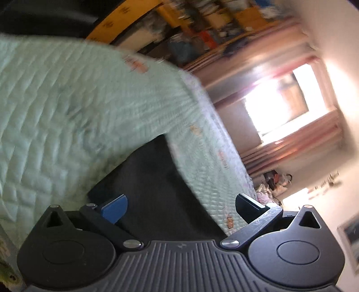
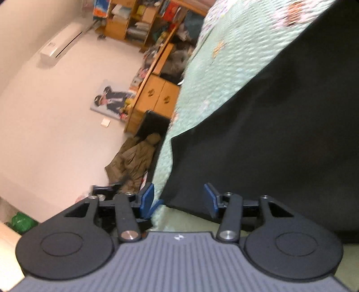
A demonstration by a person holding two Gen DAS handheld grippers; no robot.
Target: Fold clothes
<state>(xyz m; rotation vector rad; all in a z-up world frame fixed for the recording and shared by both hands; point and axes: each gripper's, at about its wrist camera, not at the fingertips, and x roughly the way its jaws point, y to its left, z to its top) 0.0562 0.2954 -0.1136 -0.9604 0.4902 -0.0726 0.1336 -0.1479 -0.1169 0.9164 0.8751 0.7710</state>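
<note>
A black garment (image 2: 280, 134) lies flat on a pale green quilted bedspread (image 2: 226, 67). My right gripper (image 2: 179, 200) is open, its blue pads (image 2: 147, 197) standing either side of the garment's near corner without closing on it. In the left wrist view the same black garment (image 1: 154, 186) reaches in between the fingers of my left gripper (image 1: 181, 206), which is open wide; one blue pad (image 1: 114, 209) shows on the left, a dark fingertip on the right. This view is tilted and blurred, and the bedspread (image 1: 74, 116) fills its left half.
Wooden drawers (image 2: 157, 94) and cluttered shelves (image 2: 139, 20) stand beside the bed, with a brown garment heap (image 2: 134, 159) on the floor by the bed's edge. An air conditioner (image 2: 60, 42) hangs on the wall. A bright window (image 1: 278, 105) with curtains faces the left camera.
</note>
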